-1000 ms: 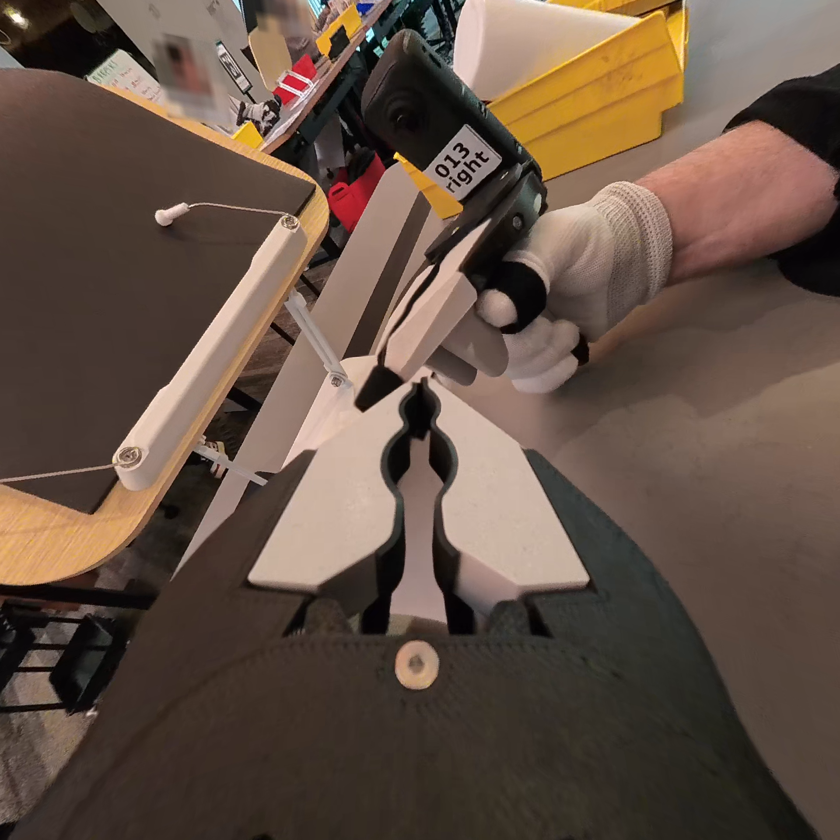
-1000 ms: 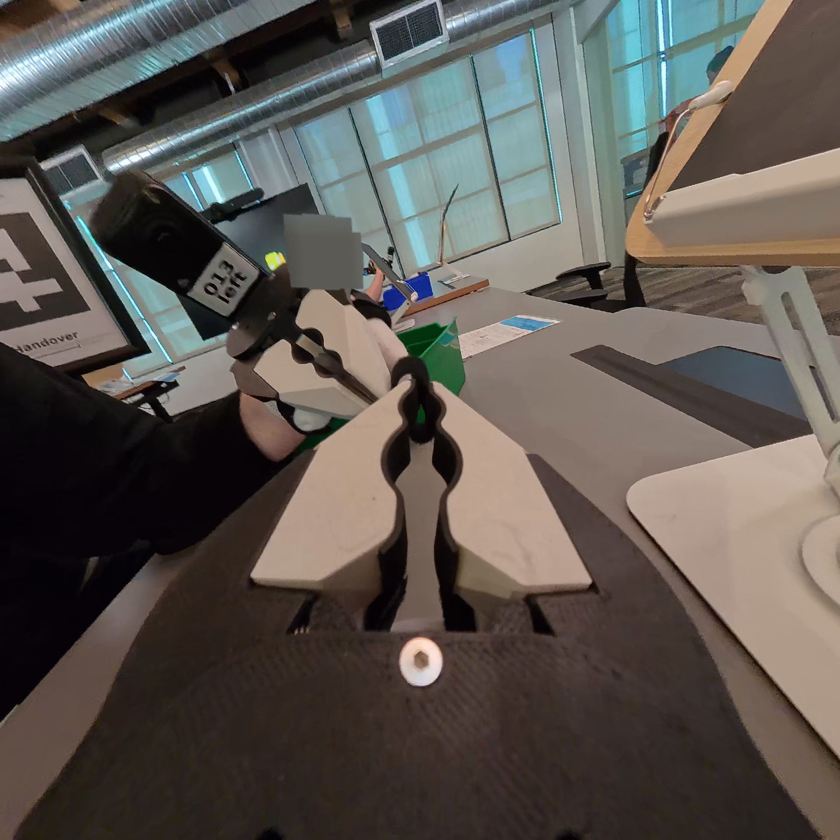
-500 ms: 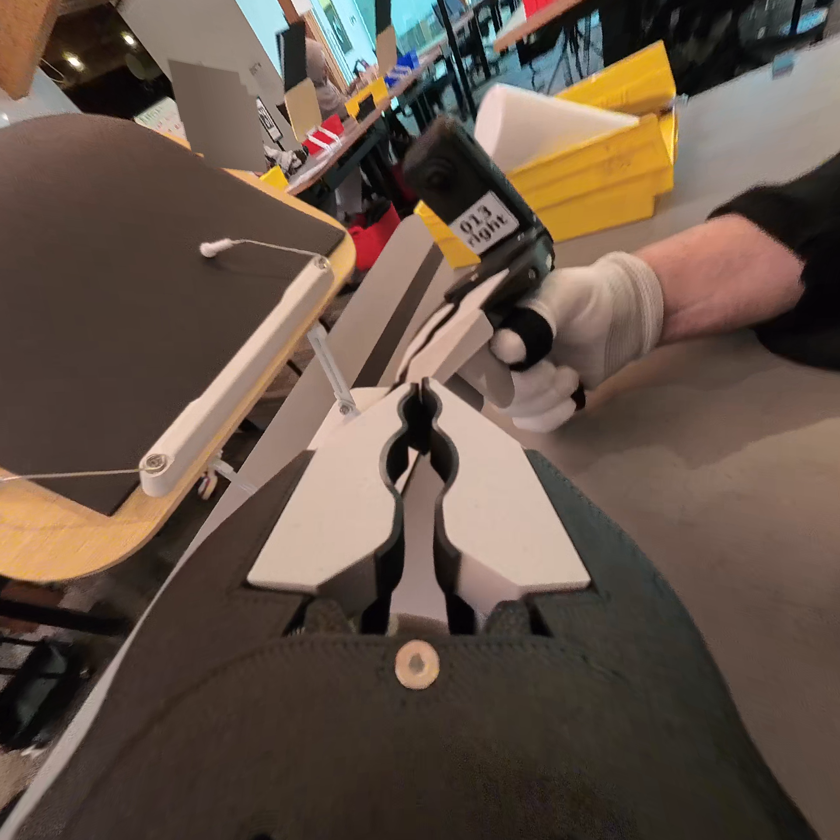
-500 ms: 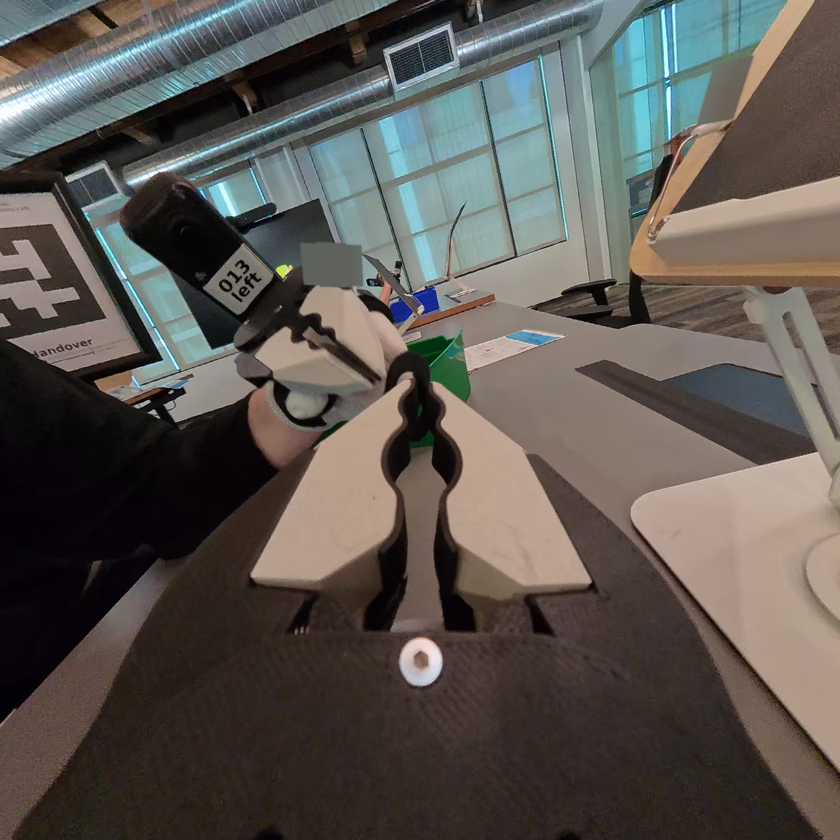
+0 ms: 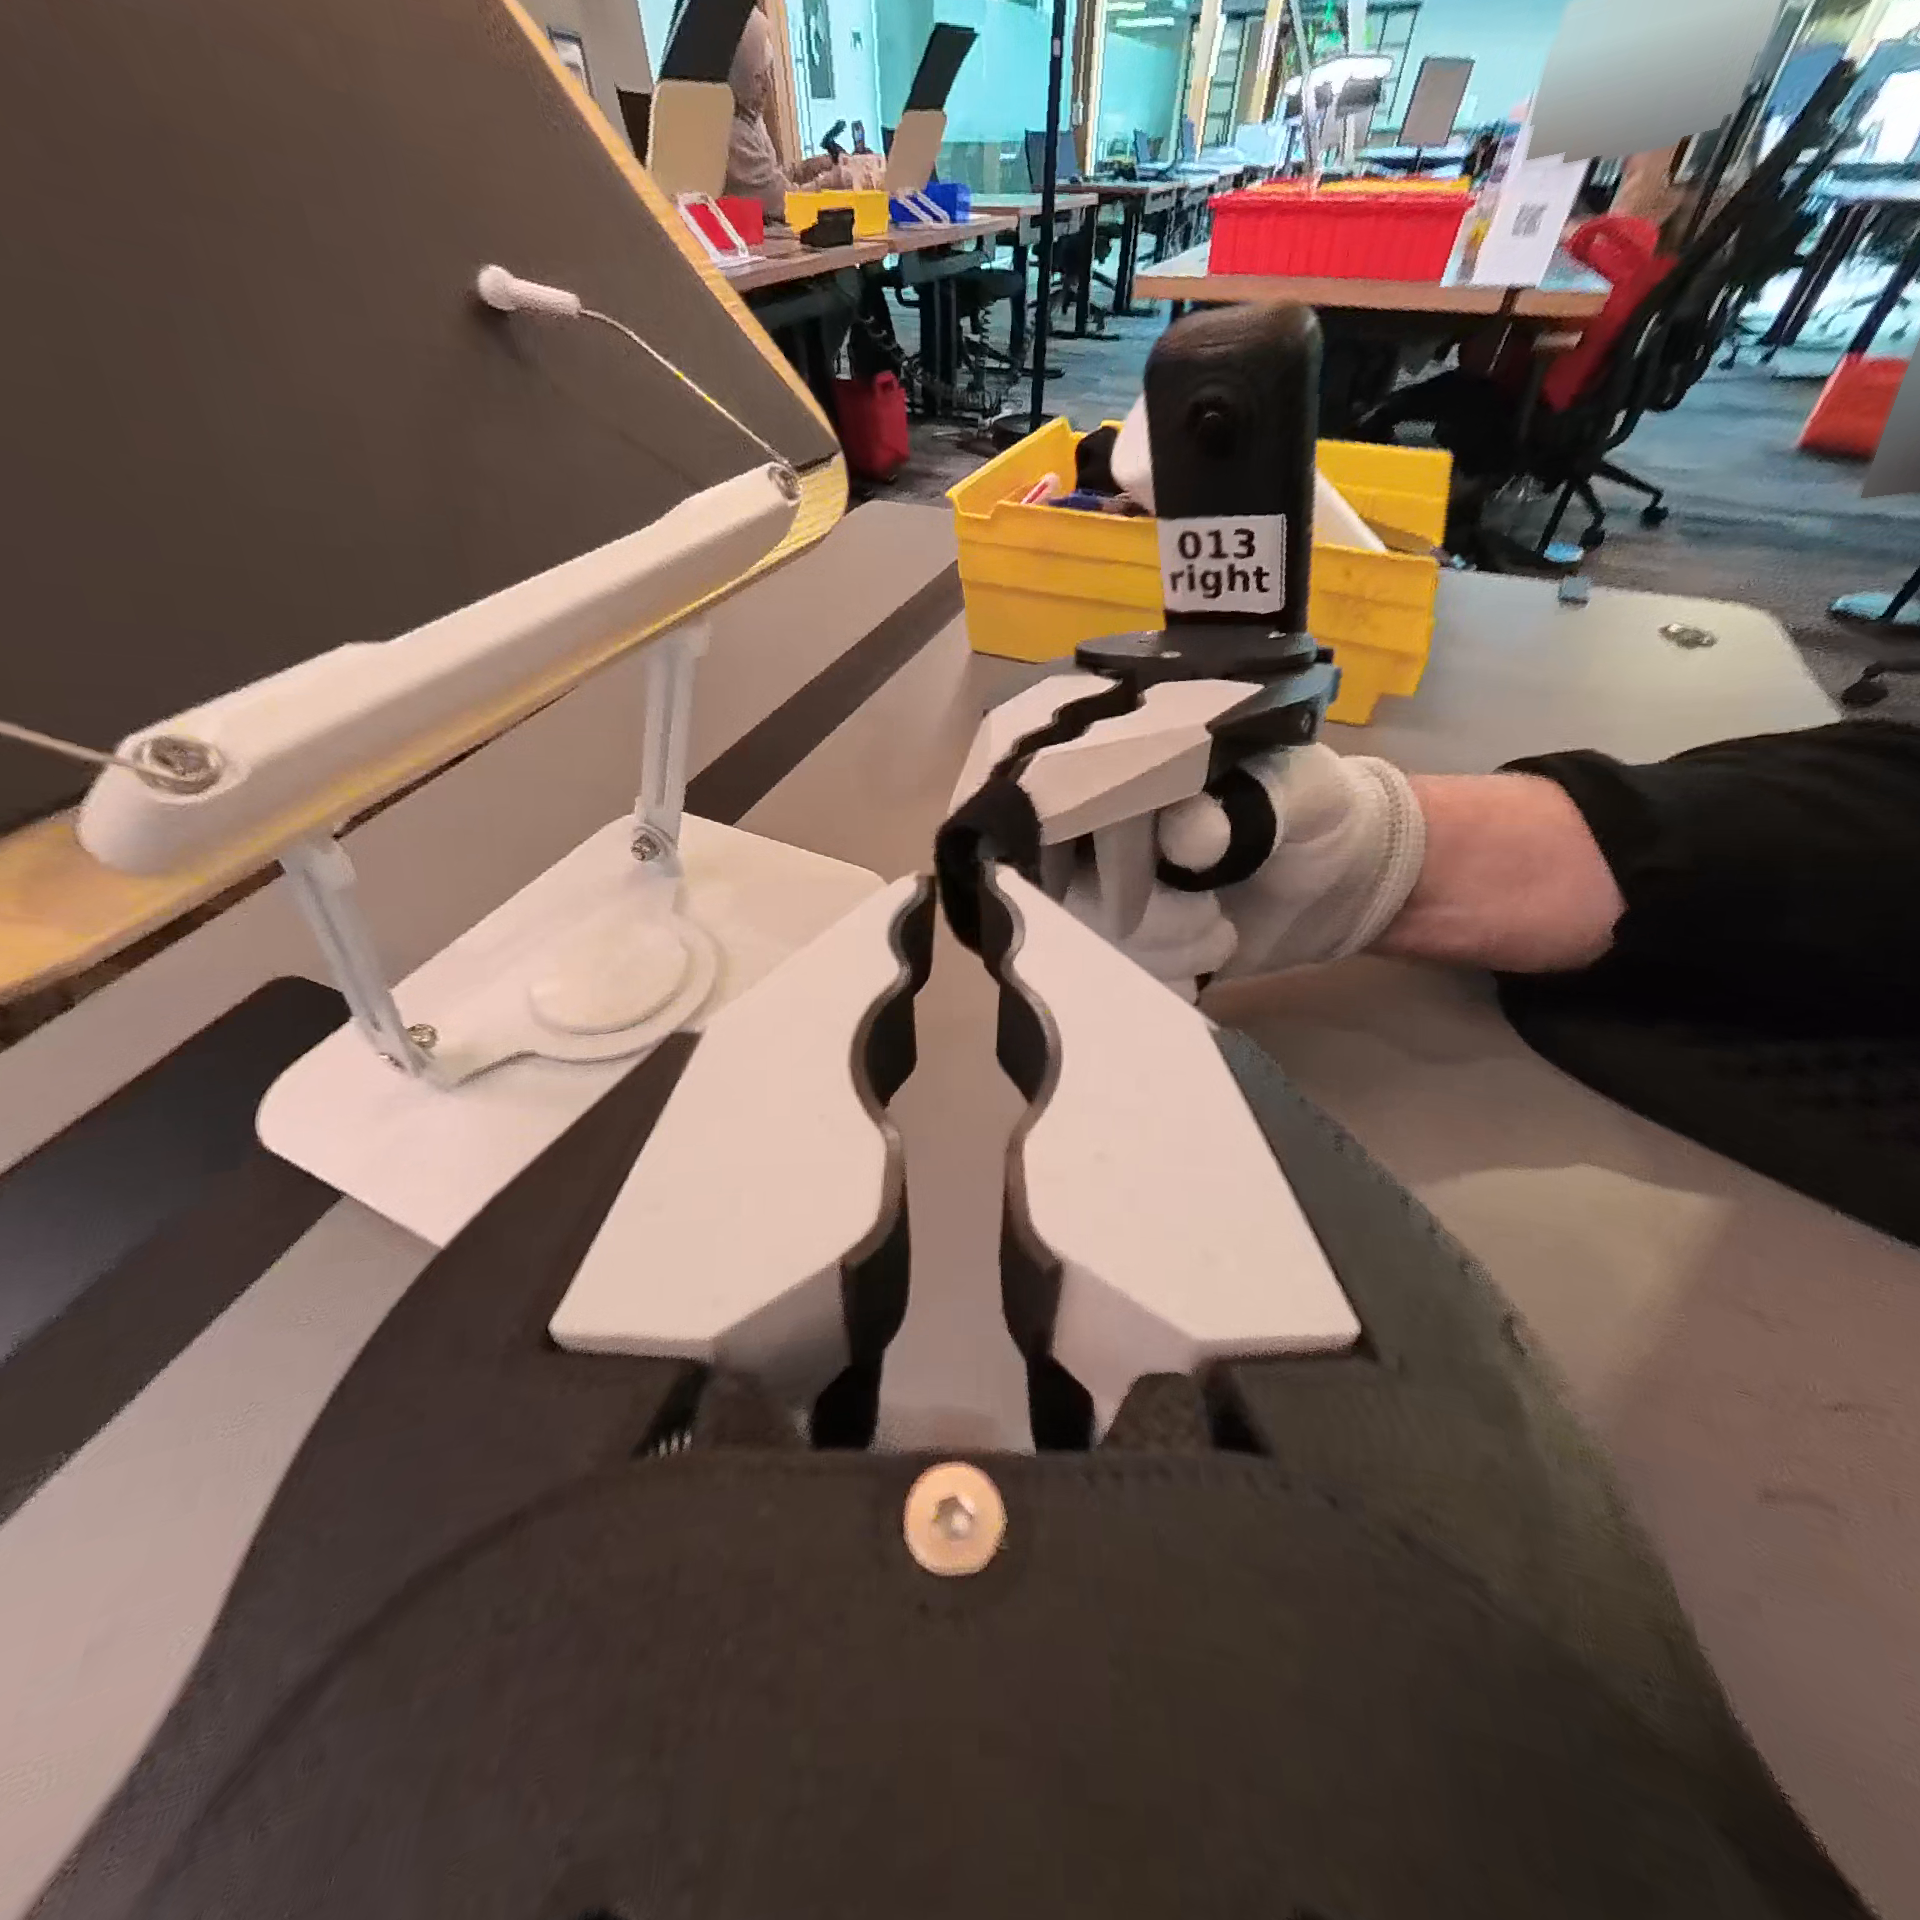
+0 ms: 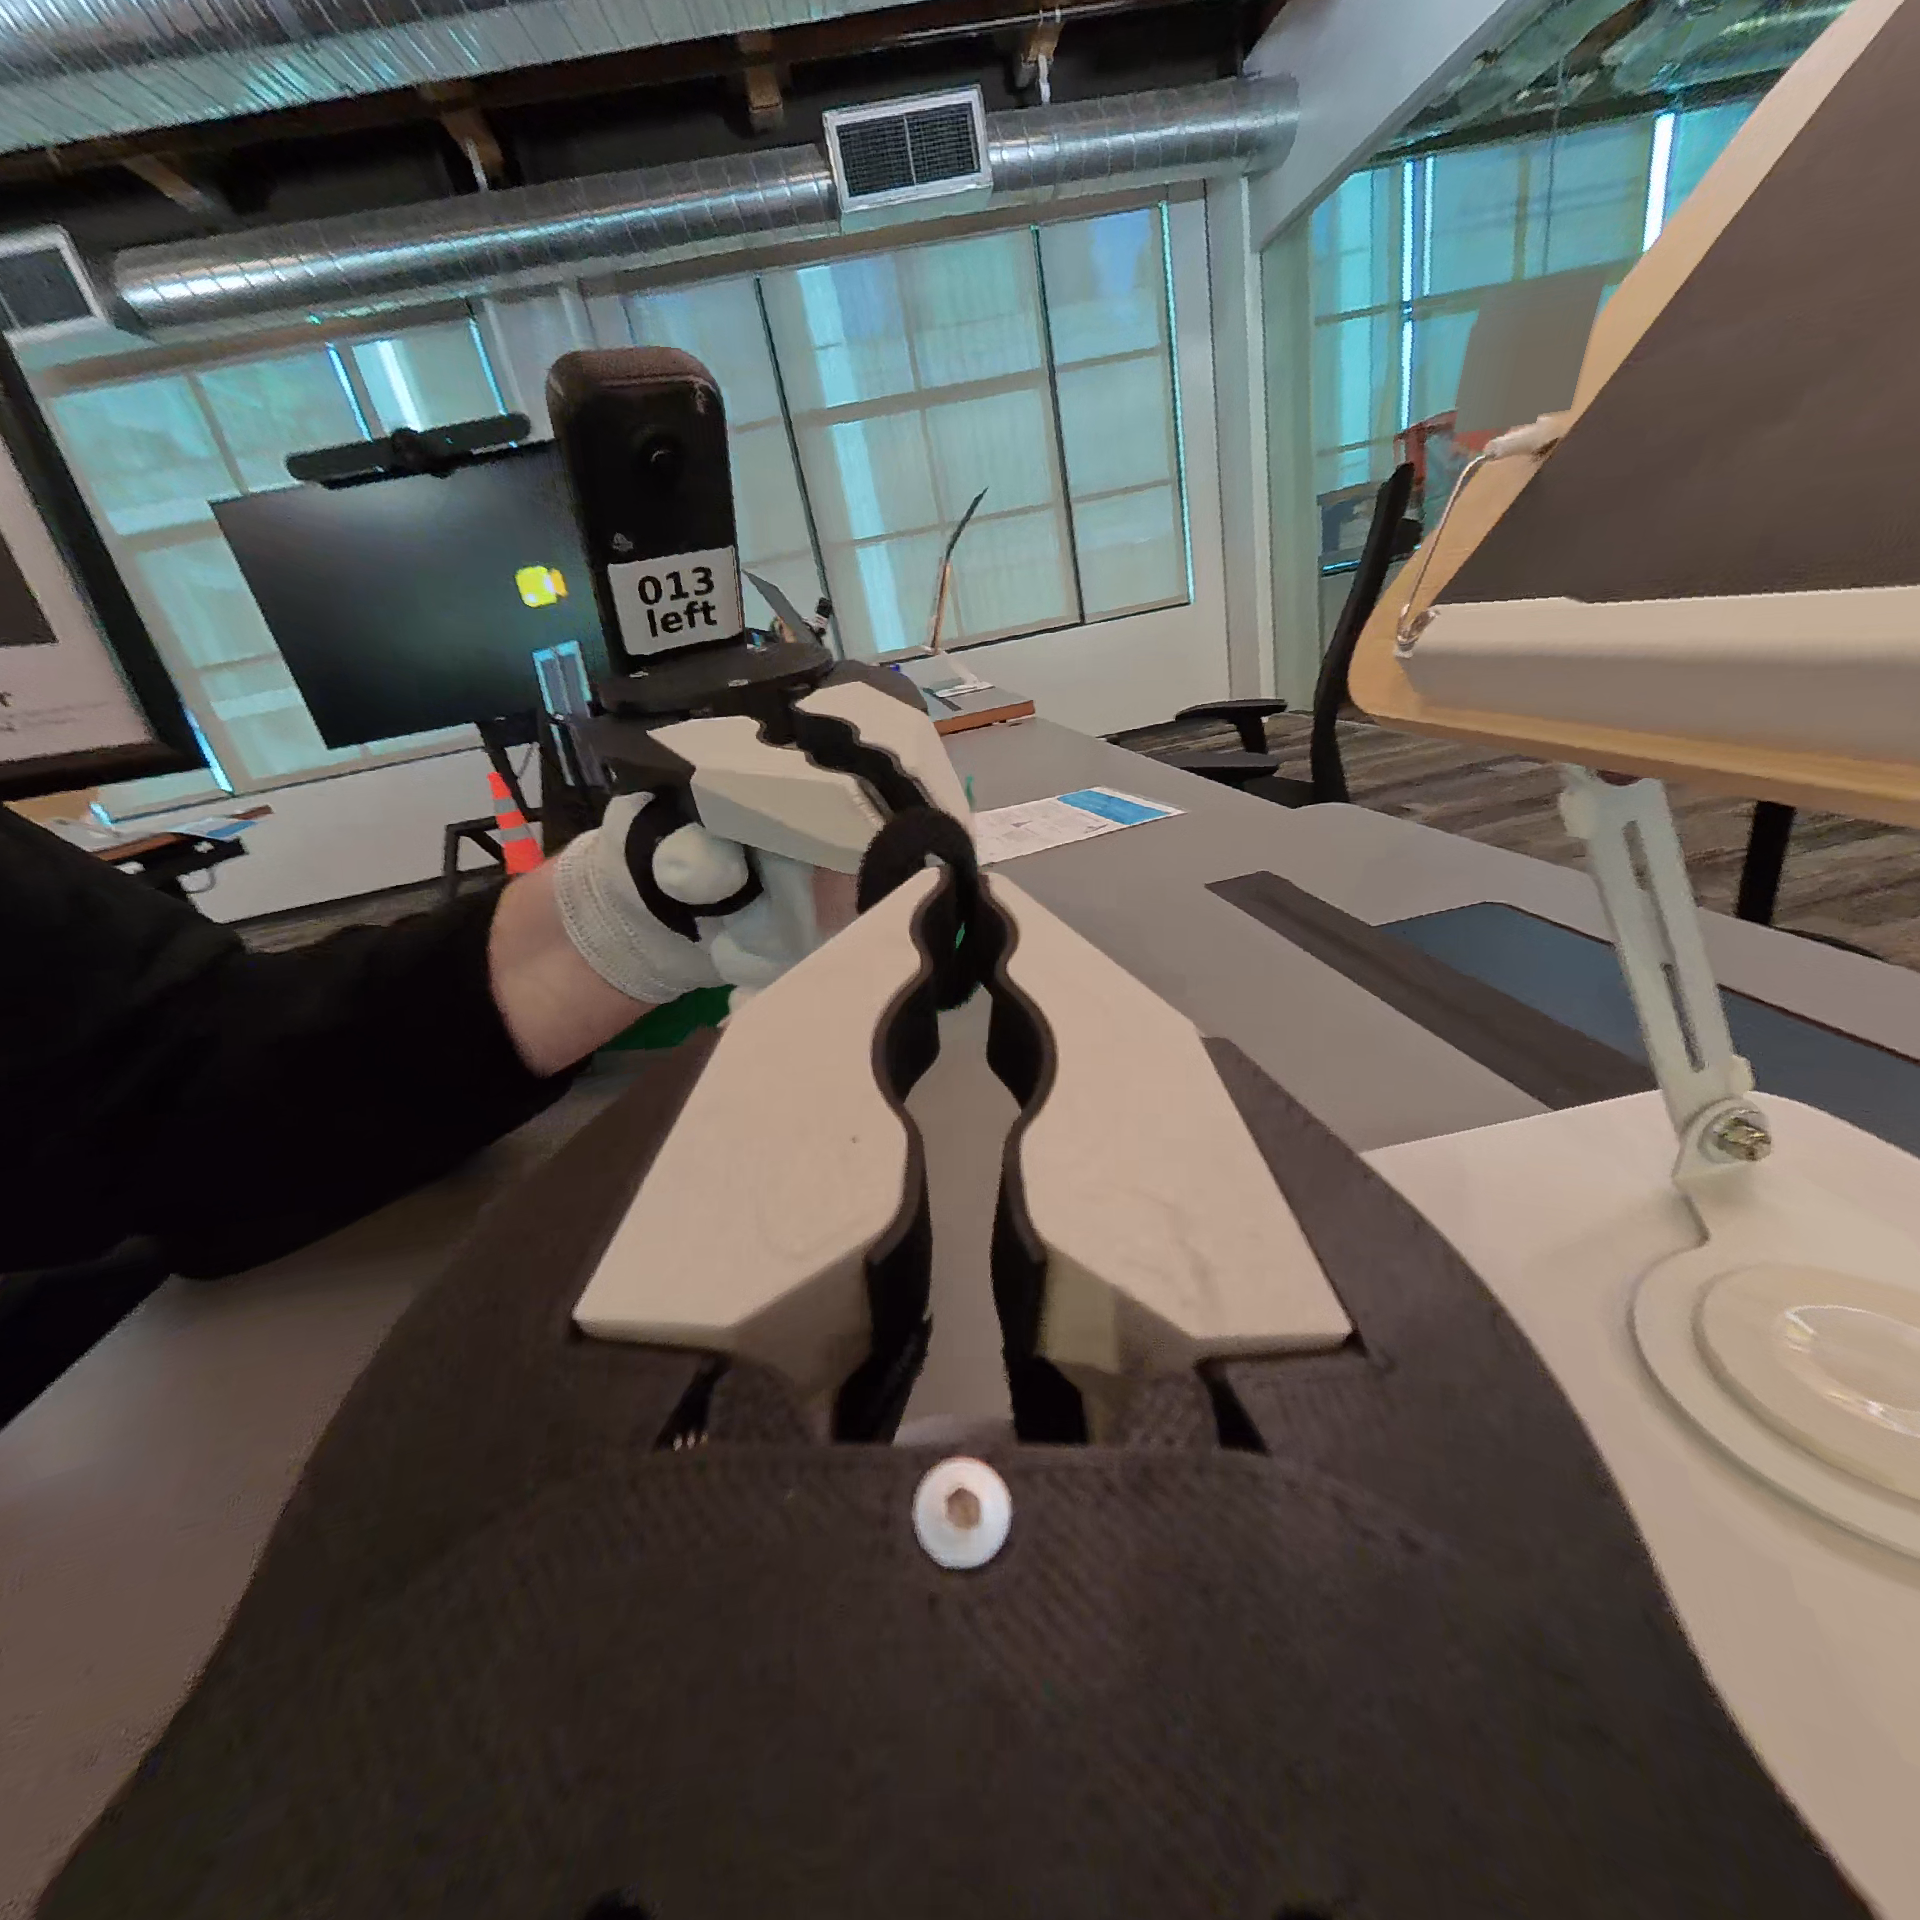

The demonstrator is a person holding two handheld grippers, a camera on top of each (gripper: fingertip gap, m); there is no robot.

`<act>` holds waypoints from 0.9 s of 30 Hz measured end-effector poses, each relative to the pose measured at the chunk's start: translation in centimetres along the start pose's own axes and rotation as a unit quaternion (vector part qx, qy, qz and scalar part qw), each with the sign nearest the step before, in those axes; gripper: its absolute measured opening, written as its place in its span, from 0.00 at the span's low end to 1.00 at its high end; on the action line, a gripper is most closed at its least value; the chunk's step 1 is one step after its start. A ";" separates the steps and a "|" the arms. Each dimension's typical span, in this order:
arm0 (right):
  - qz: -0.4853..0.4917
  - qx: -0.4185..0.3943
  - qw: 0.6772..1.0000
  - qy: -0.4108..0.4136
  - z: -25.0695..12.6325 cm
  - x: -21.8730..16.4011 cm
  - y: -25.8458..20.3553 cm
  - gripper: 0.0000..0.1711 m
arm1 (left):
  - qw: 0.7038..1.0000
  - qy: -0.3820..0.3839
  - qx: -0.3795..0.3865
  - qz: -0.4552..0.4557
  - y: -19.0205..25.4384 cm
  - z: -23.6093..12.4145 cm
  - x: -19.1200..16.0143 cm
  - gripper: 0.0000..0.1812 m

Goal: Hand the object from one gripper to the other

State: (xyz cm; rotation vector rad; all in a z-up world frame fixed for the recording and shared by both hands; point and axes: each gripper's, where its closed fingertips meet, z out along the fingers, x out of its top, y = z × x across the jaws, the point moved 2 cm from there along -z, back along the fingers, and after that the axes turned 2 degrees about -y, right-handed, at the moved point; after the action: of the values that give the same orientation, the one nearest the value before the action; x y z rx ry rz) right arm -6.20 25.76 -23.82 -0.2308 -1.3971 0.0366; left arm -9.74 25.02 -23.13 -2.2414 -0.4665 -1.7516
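Note:
A black fabric loop (image 5: 961,852) hangs between the two grippers above the grey table. My left gripper (image 5: 961,888) has its tips a little apart, with the loop in the gap. My right gripper (image 6: 951,883) is shut on the loop (image 6: 883,847), which circles over its tips. In the left wrist view the right gripper (image 5: 987,821) comes in from the right in a white-gloved hand (image 5: 1299,862), tip to tip with mine. In the right wrist view the left gripper (image 6: 914,821) faces mine, its jaws slightly parted.
A tilted dark board (image 5: 364,364) on a white stand (image 5: 499,1039) stands just left of the left gripper and right of the right one (image 6: 1662,1351). A yellow bin (image 5: 1039,582) sits behind the right gripper. A green bin (image 6: 675,1013) shows behind the left hand. Less than 4 cm separates the two grippers' tips.
Both grippers have levelled out and now stand upright. My left gripper's jaws have parted slightly around the loop. My right gripper stays shut on it.

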 end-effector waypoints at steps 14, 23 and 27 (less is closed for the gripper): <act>-0.047 -0.044 0.998 -0.016 0.1 -0.2 0.6 0.00 | 0.999 -0.001 -0.031 -0.033 0.5 0.7 -0.5 0.07; -0.124 -0.090 0.987 -0.038 0.0 -0.3 0.9 0.00 | 0.990 0.018 -0.058 -0.125 0.3 1.2 -0.6 0.00; -0.192 -0.125 0.971 -0.070 0.1 -0.8 1.1 0.00 | 0.975 0.035 -0.102 -0.194 0.5 1.1 -0.4 0.00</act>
State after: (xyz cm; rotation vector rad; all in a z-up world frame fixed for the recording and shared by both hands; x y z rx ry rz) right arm -6.33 26.77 -24.74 -0.1647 -1.5671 -0.4535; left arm -8.62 24.94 -23.77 -2.3357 -0.7851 -2.1499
